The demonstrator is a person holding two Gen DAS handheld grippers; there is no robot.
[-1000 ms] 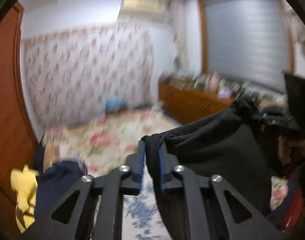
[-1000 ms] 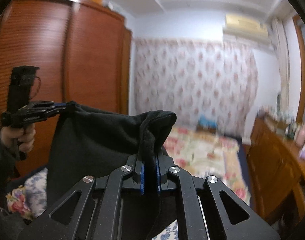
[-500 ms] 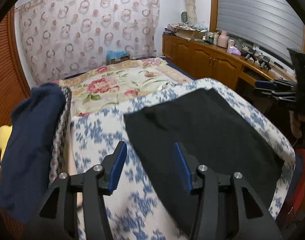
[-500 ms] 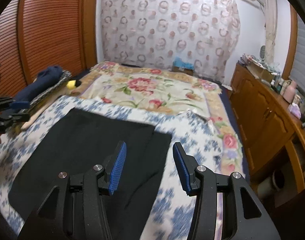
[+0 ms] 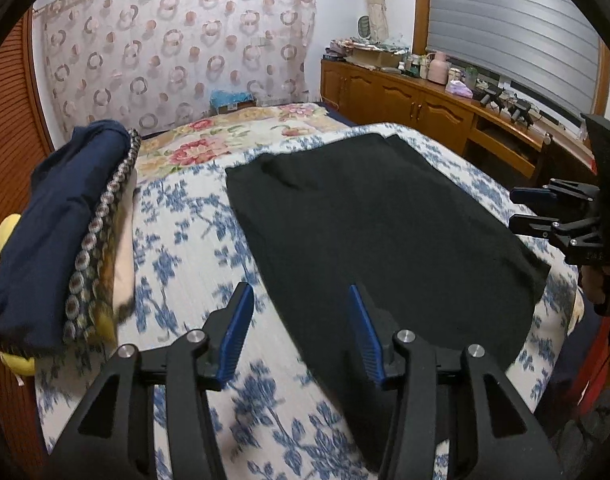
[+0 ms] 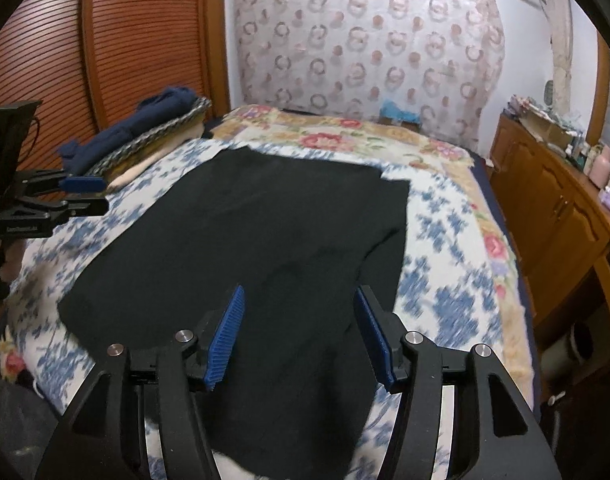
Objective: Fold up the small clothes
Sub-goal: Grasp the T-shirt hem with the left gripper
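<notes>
Hardly any lettering shows, and none of it can be read.

In the right wrist view the left gripper [image 6: 87, 196] carries a small pale line of print along the side of its black body — too blurred and too small to make out. In the left wrist view the right gripper [image 5: 533, 210] bears a faint mark low on its black body, perhaps a few characters, equally unreadable. The items crowded on the wooden sideboard [image 5: 405, 96] are too small for any label to be told, and the patterned fabrics carry only flowers and rings — no words or numbers.
</notes>
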